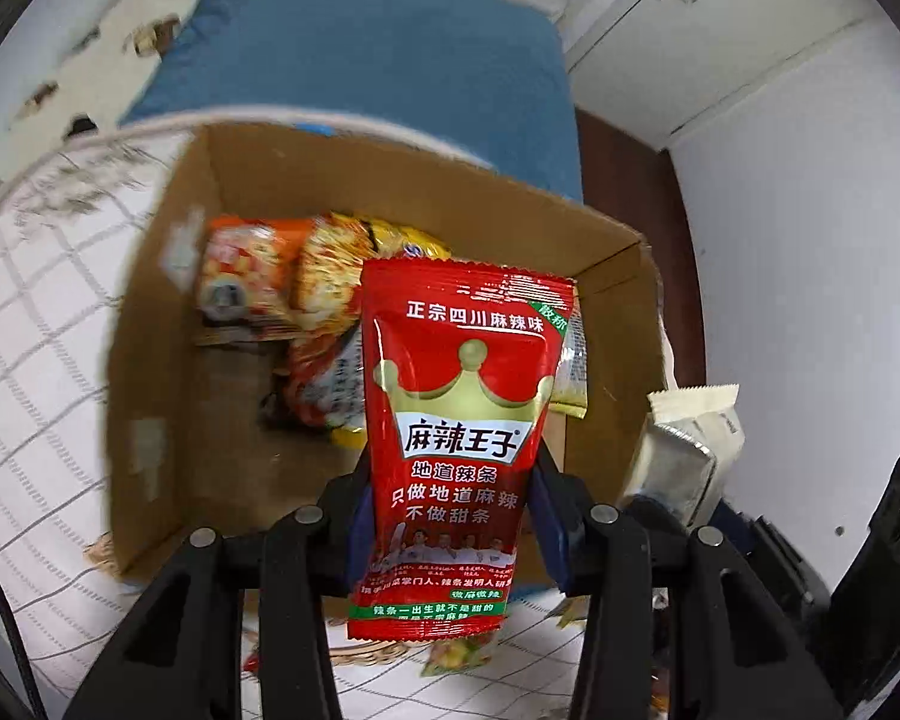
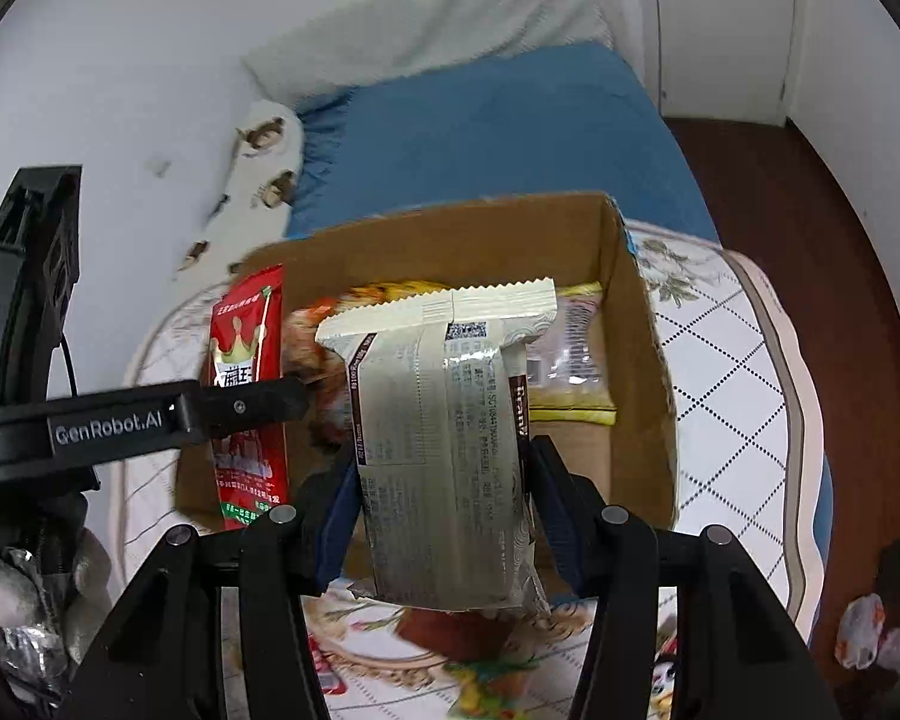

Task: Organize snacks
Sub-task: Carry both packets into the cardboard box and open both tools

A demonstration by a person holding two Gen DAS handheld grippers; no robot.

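My left gripper (image 1: 453,516) is shut on a red spicy-strip snack packet (image 1: 459,420) with a gold crown, held upright over the near edge of an open cardboard box (image 1: 150,372). My right gripper (image 2: 441,498) is shut on a silver and cream snack packet (image 2: 444,438), held upright over the near side of the same box (image 2: 642,360). The silver packet shows at the right in the left wrist view (image 1: 684,450). The red packet (image 2: 249,360) and left gripper show at the left in the right wrist view. Several orange and yellow snack bags (image 1: 282,288) lie inside the box.
The box stands on a round table with a white diamond-pattern cloth (image 2: 744,360). More snack wrappers (image 2: 480,678) lie on the cloth below the grippers. A blue bed (image 2: 486,126) is behind the box. Dark brown floor (image 2: 810,210) is to the right.
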